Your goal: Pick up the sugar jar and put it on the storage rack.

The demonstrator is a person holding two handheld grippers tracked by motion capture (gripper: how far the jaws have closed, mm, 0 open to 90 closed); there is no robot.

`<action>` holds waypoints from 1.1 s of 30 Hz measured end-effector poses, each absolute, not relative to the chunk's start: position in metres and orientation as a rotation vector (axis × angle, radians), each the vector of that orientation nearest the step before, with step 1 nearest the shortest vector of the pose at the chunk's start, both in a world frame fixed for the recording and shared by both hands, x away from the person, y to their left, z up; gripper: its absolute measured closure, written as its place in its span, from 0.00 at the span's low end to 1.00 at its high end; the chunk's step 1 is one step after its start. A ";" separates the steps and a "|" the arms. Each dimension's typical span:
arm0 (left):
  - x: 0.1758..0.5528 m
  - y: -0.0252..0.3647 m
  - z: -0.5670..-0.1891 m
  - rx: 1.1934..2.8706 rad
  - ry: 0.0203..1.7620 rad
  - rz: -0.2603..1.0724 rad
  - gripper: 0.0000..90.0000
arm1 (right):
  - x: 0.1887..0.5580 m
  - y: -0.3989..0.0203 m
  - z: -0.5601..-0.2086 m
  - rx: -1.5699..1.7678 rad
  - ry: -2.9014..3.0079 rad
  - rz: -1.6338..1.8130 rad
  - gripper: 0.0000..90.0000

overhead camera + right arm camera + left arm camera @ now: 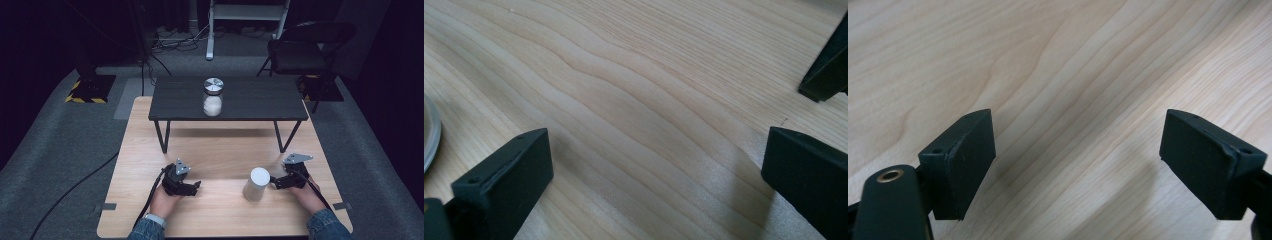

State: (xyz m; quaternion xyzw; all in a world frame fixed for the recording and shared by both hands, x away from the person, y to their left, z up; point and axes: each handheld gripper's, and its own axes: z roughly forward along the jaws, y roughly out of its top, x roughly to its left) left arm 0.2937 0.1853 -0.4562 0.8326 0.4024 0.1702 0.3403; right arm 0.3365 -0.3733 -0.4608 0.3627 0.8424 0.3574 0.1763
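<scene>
A white cylinder [256, 184] stands upright on the light wooden table [220, 155], near its front edge. My right gripper [276, 183] lies just right of it, pointing at it, with its jaws open and bare wood between them [656, 175]. A curved grey rim [428, 132] shows at the left edge of the right gripper view. My left gripper [194, 187] rests low over the wood to the left of the cylinder, well apart from it. Its jaws stand open over empty wood [1078, 160].
A low black table [227, 100] stands on the far half of the wooden table, carrying a glass jar [213, 96] with a silver lid and white contents. One of its black legs [826, 65] shows in the right gripper view. A folding chair [305, 47] stands behind.
</scene>
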 end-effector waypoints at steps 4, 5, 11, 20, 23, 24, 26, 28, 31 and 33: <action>0.292 0.186 -0.460 2.156 1.043 0.462 0.12 | 0.337 -0.373 -0.461 1.026 2.385 1.012 0.00; 0.291 0.187 -0.463 2.148 1.033 0.467 0.10 | 0.337 -0.373 -0.461 1.026 2.385 1.012 0.00; 0.291 0.181 -0.463 2.151 1.055 0.468 0.03 | 0.337 -0.373 -0.461 1.026 2.386 1.013 0.00; 0.292 0.178 -0.463 2.148 1.073 0.470 0.00 | 0.337 -0.373 -0.461 1.026 2.386 1.012 0.00; 0.292 0.178 -0.463 2.148 1.073 0.470 0.00 | 0.337 -0.373 -0.461 1.025 2.386 1.013 0.00; 0.292 0.178 -0.463 2.148 1.073 0.470 0.00 | 0.337 -0.373 -0.461 1.025 2.386 1.013 0.00; 0.292 0.178 -0.463 2.148 1.073 0.470 0.00 | 0.337 -0.373 -0.461 1.025 2.386 1.012 0.00; 0.292 0.178 -0.463 2.148 1.073 0.470 0.00 | 0.337 -0.373 -0.461 1.025 2.387 1.012 0.00; 0.292 0.178 -0.463 2.148 1.073 0.470 0.00 | 0.337 -0.373 -0.461 1.024 2.387 1.013 0.00; 0.291 0.178 -0.463 2.147 1.074 0.470 0.00 | 0.338 -0.372 -0.461 1.024 2.387 1.014 0.00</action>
